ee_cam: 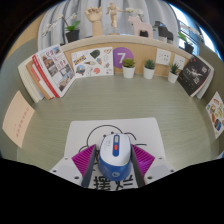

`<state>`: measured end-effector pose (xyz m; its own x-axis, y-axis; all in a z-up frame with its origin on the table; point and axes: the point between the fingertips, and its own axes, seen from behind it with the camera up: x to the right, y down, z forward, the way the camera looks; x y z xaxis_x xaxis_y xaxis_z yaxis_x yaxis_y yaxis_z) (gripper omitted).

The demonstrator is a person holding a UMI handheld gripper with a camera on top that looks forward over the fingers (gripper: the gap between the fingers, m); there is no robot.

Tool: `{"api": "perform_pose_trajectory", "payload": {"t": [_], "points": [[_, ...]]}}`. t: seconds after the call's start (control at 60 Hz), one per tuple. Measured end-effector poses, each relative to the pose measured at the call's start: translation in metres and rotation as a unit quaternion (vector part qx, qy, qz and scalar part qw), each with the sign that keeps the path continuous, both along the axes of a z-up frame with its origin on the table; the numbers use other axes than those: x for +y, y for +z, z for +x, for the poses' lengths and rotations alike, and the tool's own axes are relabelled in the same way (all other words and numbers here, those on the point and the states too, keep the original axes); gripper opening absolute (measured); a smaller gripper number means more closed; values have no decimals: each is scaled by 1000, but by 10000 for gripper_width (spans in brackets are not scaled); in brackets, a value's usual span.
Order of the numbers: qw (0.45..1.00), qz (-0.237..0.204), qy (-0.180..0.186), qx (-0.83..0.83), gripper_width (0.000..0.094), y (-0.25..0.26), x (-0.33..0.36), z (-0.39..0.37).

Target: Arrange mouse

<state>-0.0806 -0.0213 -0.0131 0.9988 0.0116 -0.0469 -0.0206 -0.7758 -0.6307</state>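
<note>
Holding a computer mouse (113, 152) between the two fingers, your gripper (113, 160) is looking forward over a pale tabletop (60, 125). The mouse is white and grey with a blue body and a red spot near its front, and it is sitting right between the magenta pads (84, 160), one at each side of it. The pads are lying close against its flanks, but you cannot tell whether both are pressing on it or whether a thin gap is remaining. Under the mouse and the fingertips, a white mat (112, 135) with faint line drawings is lying flat on the table, reaching a little way ahead of the fingers.

Beyond the fingers, at the far side of the table, a row of small potted plants (128, 68) is standing beside a purple card (121, 56) showing a white numeral 7. Magazines (55, 70) are leaning against the low wall beyond and to the left of the fingers, and more printed booklets (193, 75) are leaning beyond them to the right. Further back, pale figurines (113, 15) are standing on a shelf.
</note>
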Motion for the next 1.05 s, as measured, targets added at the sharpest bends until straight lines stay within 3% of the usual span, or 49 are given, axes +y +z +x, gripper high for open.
{"api": "perform_pose_trajectory", "payload": {"t": [0.083, 0.117, 0.233, 0.467, 0.633, 1.05], "points": [[1000, -21, 17, 5, 829, 1, -3, -8], [1000, -26, 18, 2, 849, 5, -3, -8], [1000, -7, 15, -16, 851, 49, 3, 0], [996, 78, 13, -40, 851, 177, 20, 23], [992, 123, 2, -31, 848, 240, 14, 32], [990, 140, 10, -19, 846, 268, -11, 38]]}}
